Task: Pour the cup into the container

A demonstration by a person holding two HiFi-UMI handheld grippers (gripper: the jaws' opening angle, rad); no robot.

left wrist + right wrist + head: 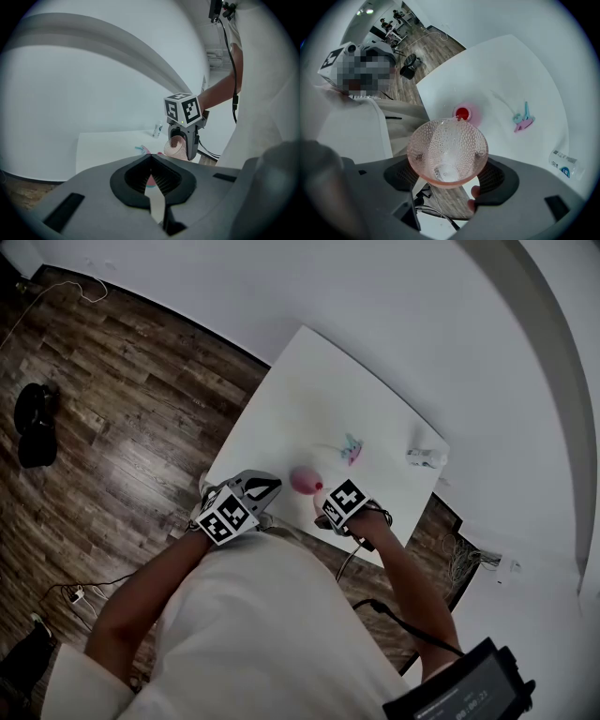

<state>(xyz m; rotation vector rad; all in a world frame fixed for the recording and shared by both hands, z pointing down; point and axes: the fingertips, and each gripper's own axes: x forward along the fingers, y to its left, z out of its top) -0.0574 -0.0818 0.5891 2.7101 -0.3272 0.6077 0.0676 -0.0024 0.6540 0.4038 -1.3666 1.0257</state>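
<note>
In the head view, the person stands at the near edge of the white table (309, 390). The left gripper (262, 488) is at nine o'clock of the pink cup (303, 480), and the right gripper (323, 498) is close in at four o'clock of it. A small clip (352, 448) and a bottle (424, 457) lie farther off, towards two o'clock.

In the left gripper view, the left claw's jaws meet with nothing between them, so it plays no part in the pour. Up at one o'clock, the right gripper (183, 143) carries the cup (174, 146) with its mouth tipped downward.

In the right gripper view, the right claw is clamped on the dimpled cup (447, 150), one pad on each side of its lower wall. The cup's lip hangs over the pink container (463, 113), which sits on the table at twelve o'clock and shows red inside. The cup looks almost clear, so the pour seems nearly done. What remains is draining the last of it and righting the cup.
</note>
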